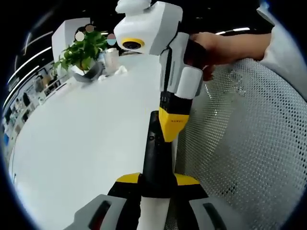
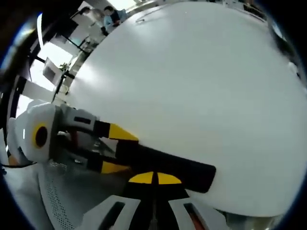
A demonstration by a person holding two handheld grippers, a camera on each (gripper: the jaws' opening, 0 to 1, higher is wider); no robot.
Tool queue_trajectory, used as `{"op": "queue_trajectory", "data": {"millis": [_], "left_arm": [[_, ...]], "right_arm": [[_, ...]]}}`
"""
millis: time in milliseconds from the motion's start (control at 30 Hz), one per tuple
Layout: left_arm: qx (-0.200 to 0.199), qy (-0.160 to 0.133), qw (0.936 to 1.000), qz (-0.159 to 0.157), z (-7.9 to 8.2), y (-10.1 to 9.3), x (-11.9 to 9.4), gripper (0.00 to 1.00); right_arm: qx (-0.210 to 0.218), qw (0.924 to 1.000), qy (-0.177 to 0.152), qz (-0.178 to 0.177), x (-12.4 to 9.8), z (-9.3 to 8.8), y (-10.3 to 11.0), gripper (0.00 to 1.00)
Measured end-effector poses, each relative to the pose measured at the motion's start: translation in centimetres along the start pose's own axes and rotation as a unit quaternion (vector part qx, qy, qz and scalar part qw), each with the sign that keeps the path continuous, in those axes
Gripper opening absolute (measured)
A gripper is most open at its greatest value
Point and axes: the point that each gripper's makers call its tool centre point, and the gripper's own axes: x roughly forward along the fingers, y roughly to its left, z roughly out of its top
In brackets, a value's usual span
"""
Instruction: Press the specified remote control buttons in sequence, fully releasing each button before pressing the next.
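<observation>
Left gripper [image 1: 156, 184]: rises from the bottom centre of the left gripper view, its yellow-tipped jaws clamped on the near end of the remote control [image 1: 156, 153].
Remote control: a long black bar held above the edge of the white table [image 1: 81, 143]; in the left gripper view its long axis runs straight up the frame away from the left gripper. In the right gripper view it lies across the lower middle of the frame, its free end towards the lower right.
Right gripper [image 2: 154, 178]: its jaws look closed together, tips touching and gripping nothing, set right against the top face of the remote control [image 2: 163, 165]. In the left gripper view it comes down from the top centre, its yellow tip on the far end of the remote.
Key relation: the remote's buttons lie directly under the right gripper's tip, so the press runs across the long axis; the right gripper is the presser, the left the holder.
Contact: whether a button is pushed in or merely touched, I cannot tell.
Hand [image 1: 216, 48]: upper right of the left gripper view, wrapped round the right gripper's handle, reaching in from the right.
Beyond: a white mesh chair back [image 1: 249, 143] at right; a potted plant [image 1: 84, 52] at upper left on the table, well apart.
</observation>
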Motion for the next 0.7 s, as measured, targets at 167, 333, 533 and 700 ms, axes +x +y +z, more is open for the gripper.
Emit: {"op": "queue_trajectory", "data": {"millis": [167,333,533,700], "left_arm": [[0.001,0.0,1.0,0.0,0.01,0.0,-0.03,0.24],[0.002,-0.001,1.0,0.0,0.02,0.01,-0.05,0.24],[0.002,-0.003,1.0,-0.001,0.01,0.01,-0.05,0.24],[0.002,-0.004,1.0,0.0,0.0,0.0,-0.04,0.24]], "right_arm": [[0.011,0.9999,-0.001,0.006,-0.08,0.04,0.05,0.0],[0.013,0.9999,0.0,0.007,-0.08,0.1,0.04,0.0],[0.025,0.9996,0.002,0.013,-0.15,0.17,0.05,0.0],[0.028,0.9994,-0.003,0.021,-0.14,0.38,0.3,0.0]]}}
